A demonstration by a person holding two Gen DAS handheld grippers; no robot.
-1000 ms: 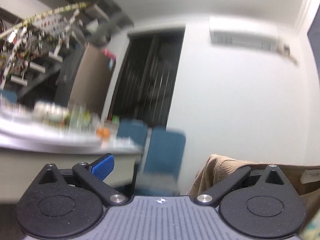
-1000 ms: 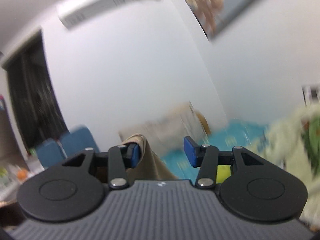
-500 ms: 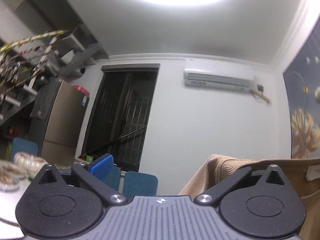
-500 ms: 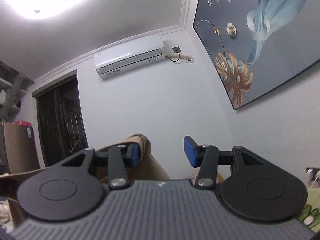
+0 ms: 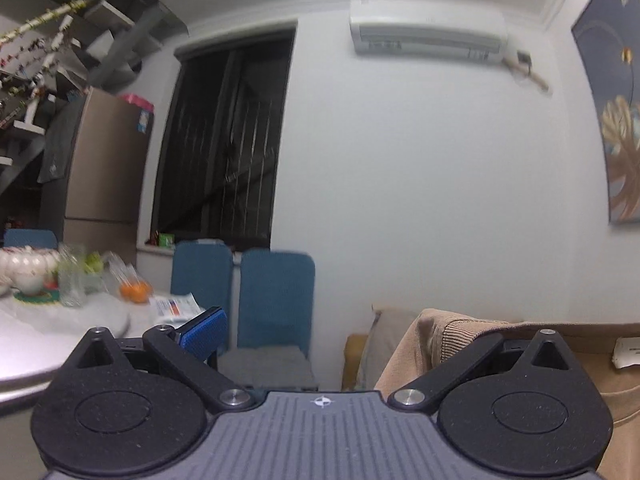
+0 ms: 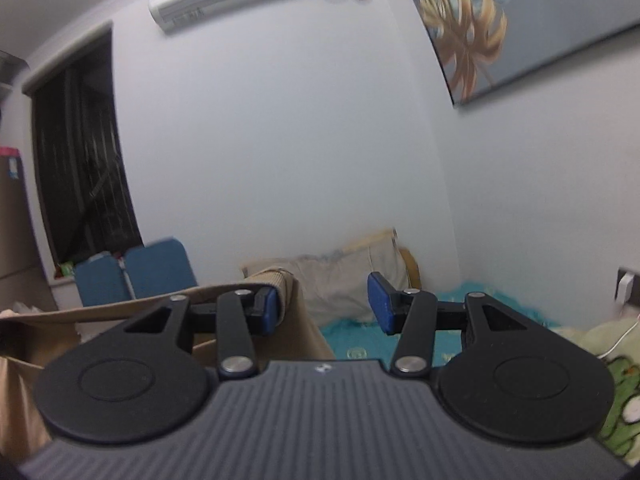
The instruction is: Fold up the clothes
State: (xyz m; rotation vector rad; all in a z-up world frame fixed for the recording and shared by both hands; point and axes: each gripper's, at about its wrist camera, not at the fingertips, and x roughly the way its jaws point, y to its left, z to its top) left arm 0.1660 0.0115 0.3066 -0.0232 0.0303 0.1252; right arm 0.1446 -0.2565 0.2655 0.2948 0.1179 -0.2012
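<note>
We had dropped both grippers from ceiling-facing to level, jaws apart with the tan garment (image 5: 448,332) draped over one finger each, still shaking it out.

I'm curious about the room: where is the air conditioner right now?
The air conditioner hangs high on the white wall, right of the dark doorway and left of the wall painting, in both wrist views.

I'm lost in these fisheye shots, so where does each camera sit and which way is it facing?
Left wrist: on the left gripper, looking level at a dark doorway; its fingers and the tan garment show.
Right wrist: on the right gripper, facing the bed; its fingers show.
Shared: garment, air conditioner, blue chairs.
</note>
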